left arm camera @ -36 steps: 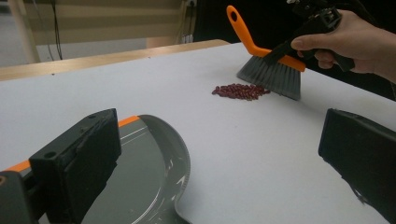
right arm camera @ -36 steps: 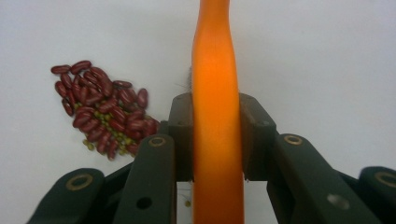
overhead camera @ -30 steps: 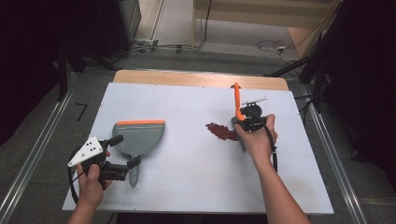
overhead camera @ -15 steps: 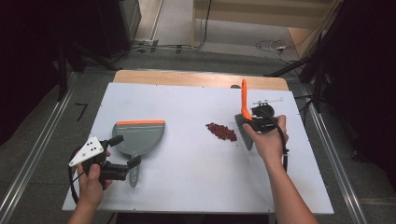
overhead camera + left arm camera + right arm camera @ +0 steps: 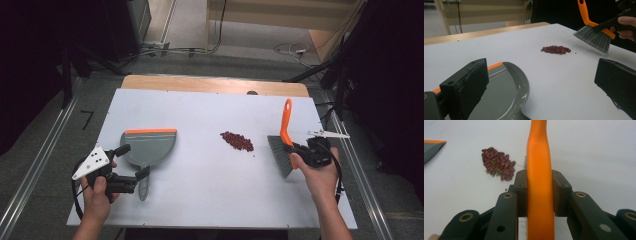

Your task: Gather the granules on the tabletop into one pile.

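Orange-handled brush point(image 5: 282, 142), clamped in the right gripper point(image 5: 300, 152), has swung right of the beans point(image 5: 237, 141); left gripper point(image 5: 135, 178), wide open, idles beside the dustpan point(image 5: 147, 148), sweep pending.

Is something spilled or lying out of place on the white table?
Yes. A small pile of red beans lies loose on the bare table, apart from the dustpan and the brush; one stray bean sits beside it.

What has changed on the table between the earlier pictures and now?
The right gripper, shut on the brush, has carried it away from the beans toward the table's right edge. Nothing was taken hold of or let go. The left gripper, the dustpan and the beans stayed put.
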A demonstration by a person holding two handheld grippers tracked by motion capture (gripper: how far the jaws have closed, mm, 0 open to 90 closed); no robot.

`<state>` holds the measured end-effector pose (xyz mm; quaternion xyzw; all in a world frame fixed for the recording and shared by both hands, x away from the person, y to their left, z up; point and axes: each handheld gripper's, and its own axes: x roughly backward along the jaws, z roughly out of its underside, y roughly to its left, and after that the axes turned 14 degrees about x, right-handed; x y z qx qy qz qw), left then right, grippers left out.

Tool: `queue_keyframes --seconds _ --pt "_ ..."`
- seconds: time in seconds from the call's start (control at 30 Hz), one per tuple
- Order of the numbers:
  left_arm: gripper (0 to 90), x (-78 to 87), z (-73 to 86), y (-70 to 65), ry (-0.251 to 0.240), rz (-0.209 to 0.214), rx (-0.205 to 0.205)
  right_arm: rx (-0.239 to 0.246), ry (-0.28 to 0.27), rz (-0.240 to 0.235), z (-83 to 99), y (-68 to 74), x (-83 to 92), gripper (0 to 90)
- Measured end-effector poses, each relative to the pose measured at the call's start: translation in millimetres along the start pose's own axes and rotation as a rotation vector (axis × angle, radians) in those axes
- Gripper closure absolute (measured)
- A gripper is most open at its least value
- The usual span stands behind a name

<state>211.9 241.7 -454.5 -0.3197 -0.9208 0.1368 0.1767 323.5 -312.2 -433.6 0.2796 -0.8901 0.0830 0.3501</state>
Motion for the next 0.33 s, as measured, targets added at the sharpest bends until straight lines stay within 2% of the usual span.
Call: queue_keyframes --seconds 0.17,0.23,0.33 --pt "0.0 1.6 -0.8 1.3 -0.004 -0.005 -0.002 -0.008 -0.035 -0.032 24.1 -8.4 16.8 68.8" --pt "0.0 1.6 -0.9 2.0 -0.002 -0.007 -0.004 -0.012 -0.037 -0.04 29.1 -11.4 19.5 68.7" --pt "0.0 0.7 -1.3 0.9 -0.005 -0.003 -0.003 -0.045 -0.052 -0.046 32.9 -17.9 22.2 68.8"
